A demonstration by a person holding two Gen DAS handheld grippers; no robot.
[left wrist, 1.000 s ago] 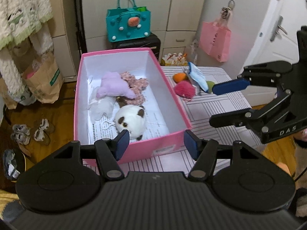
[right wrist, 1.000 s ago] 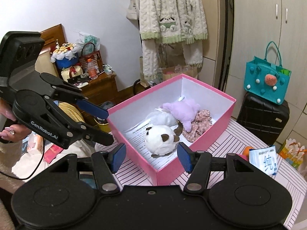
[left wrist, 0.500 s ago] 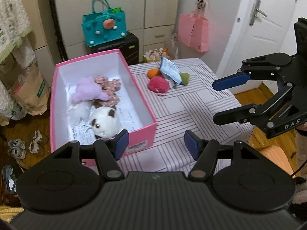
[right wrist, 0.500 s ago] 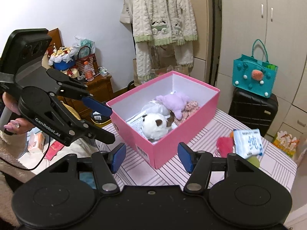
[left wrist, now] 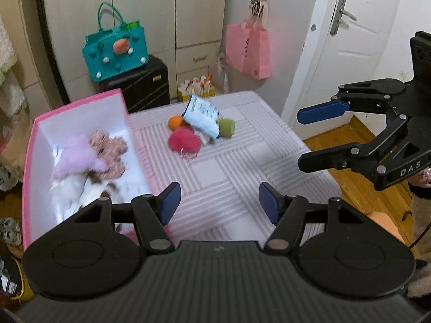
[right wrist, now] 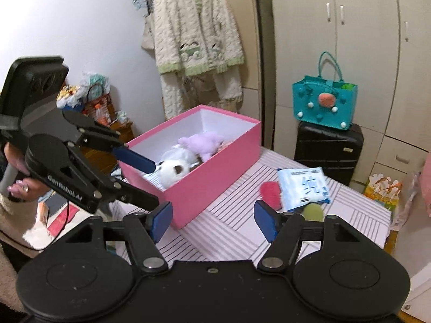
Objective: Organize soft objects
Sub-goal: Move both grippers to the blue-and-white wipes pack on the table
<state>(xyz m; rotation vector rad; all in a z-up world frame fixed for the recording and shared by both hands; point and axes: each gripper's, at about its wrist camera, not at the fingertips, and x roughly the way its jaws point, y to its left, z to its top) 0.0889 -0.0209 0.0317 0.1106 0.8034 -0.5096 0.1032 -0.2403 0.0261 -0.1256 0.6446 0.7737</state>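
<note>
Pink cardboard box [left wrist: 80,105] is parked at about 9 o'clock on the striped tabletop [left wrist: 242,177], and it's already loaded with a lilac plush [left wrist: 76,158], a white-and-brown plush [right wrist: 172,171] and some floral fabric [left wrist: 110,148].

What's left is clumped at roughly 12 o'clock: a tissue pack [left wrist: 202,118] is leaned over a red fuzzy pouf [left wrist: 184,141], with a green ball [left wrist: 226,127] at 3 o'clock of the pile and an orange ball [left wrist: 175,122] at 9 o'clock. All of it can be expected to be light and squashy, nothing fragile. The pack's film is probably slippery, so it'd best be pinched across its short edge; the pouf can be grabbed straight through the middle, since the fluff will give.

Nothing is held or touched by the left gripper [left wrist: 219,206], its jaws parked roughly half open. The right gripper [right wrist: 212,220] is also empty, and its jaws are being opened wider right now.
</note>
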